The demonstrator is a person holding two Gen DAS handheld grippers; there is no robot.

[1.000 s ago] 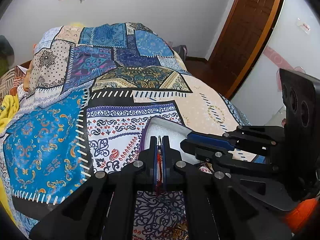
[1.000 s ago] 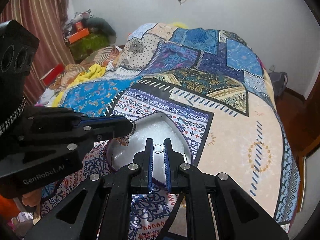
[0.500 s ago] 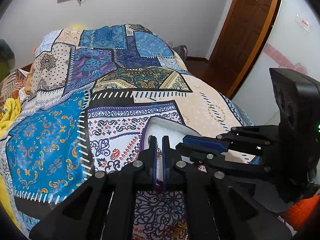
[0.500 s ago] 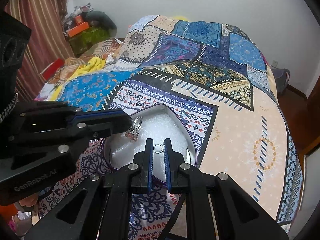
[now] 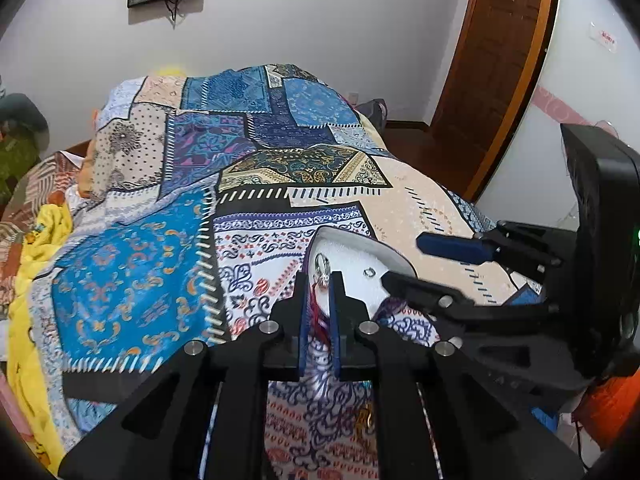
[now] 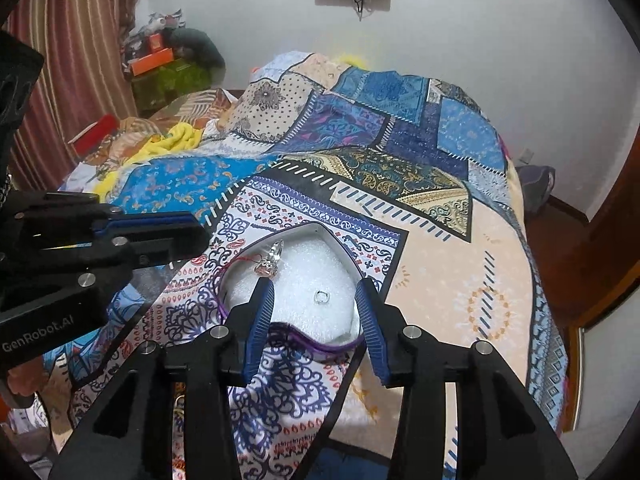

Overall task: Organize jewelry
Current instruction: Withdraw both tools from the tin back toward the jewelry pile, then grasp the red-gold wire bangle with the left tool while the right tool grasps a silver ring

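- Heart-shaped box (image 6: 360, 346), purple-rimmed and lined with white foam (image 6: 304, 280), lay on the bed's patchwork quilt (image 6: 440, 272); its point faced far, its lobes near.
- Small ring (image 6: 321, 297) lay flat on the foam, right of centre and apart from the walls; in the left wrist view it showed as the same ring (image 5: 369, 272) with bare foam around it.
- Silver charm with red thread (image 6: 271, 258) stood over the box's far-left part; long axis ran near to far, tip pointing far.
- Left gripper (image 5: 322, 286): fingers close together, pinching the charm's red thread; charm (image 5: 322, 268) stood out past the tips.
- Right gripper (image 6: 314, 300): fingers spread wide, straddling the near half of the box, holding nothing.
- Open quilt lay to the right and far of the box; the bed's right edge dropped to a wooden floor (image 6: 560, 224).
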